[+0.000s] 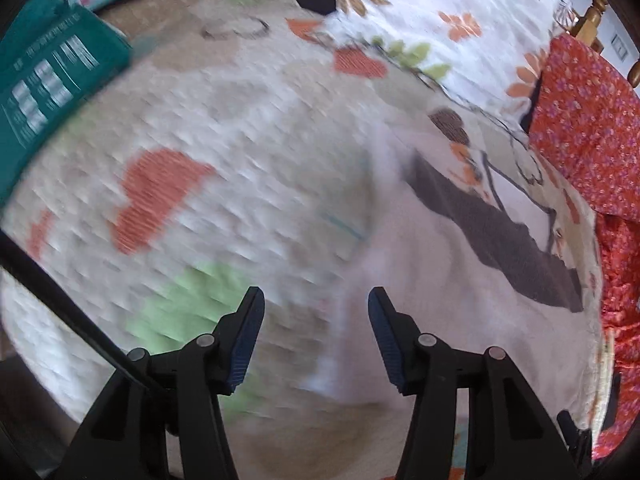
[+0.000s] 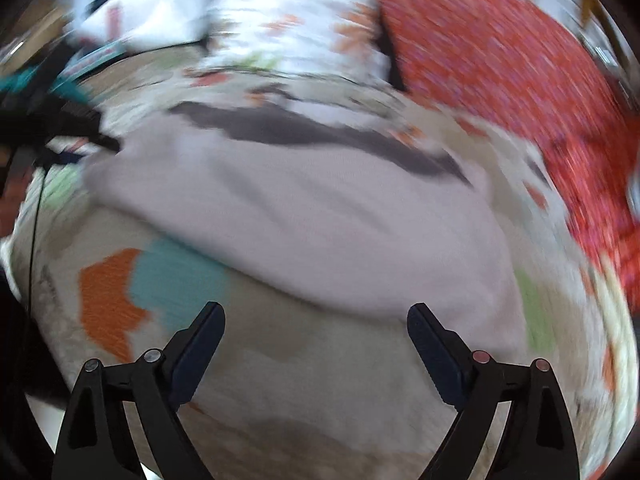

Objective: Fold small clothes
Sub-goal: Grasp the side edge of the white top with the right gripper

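Observation:
A pale pinkish-white small garment (image 2: 320, 224) lies spread on a patterned bedspread (image 2: 280, 380); in the left wrist view it (image 1: 440, 300) fills the lower right. A dark grey-brown band (image 2: 312, 132) runs along its far edge, also seen in the left wrist view (image 1: 492, 232). My left gripper (image 1: 316, 300) is open and empty above the garment's left edge. My right gripper (image 2: 316, 316) is open and empty just before the garment's near edge. Both views are motion-blurred.
A red floral cloth (image 2: 520, 92) lies at the right, also in the left wrist view (image 1: 588, 120). A white floral pillow (image 1: 440, 20) sits at the back. A teal package (image 1: 52, 76) lies at the left. The other gripper (image 2: 60, 124) shows dark at the left.

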Tool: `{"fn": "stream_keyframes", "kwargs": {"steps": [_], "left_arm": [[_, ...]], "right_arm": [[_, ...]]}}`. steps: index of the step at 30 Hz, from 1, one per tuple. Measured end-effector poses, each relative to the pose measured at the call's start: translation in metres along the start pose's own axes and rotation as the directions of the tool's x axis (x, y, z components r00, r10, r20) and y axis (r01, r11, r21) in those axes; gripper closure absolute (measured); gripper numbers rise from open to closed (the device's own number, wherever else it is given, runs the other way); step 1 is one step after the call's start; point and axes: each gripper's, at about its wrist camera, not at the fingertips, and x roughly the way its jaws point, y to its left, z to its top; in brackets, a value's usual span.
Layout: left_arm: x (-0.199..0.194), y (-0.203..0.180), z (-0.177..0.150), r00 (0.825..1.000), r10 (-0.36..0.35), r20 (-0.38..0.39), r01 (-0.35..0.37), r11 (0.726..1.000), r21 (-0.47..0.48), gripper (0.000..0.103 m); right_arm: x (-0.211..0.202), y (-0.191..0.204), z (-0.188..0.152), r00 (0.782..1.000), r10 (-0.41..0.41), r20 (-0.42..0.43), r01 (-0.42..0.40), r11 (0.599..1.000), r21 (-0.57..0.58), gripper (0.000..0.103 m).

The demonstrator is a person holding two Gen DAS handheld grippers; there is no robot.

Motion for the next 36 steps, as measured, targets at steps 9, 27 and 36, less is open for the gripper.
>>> {"fn": "stream_keyframes", "kwargs": {"steps": [9,27,36], "left_arm": [[-0.047,0.057,0.021,0.942,0.218,0.256,-0.209,0.976,-0.064,0.037],[-0.040,0.111,0.022,0.973,0.152,0.174,-0.095,0.950,-0.297,0.037],[-0.016,0.059,0.000,0.990,0.084,0.109,-0.066,0.985,-0.162,0.037]], "right_arm": [[0.058,0.148,0.061,0.998,0.055,0.040,-0.035,0.923,-0.382,0.027],[0.079,0.159,0.143,0.997,0.077,0.031,-0.069,0.977,-0.203,0.096],[-0.009,-0.093,0.107,0.991,-0.026,0.134,-0.031,0.913,0.407,0.096]]}}
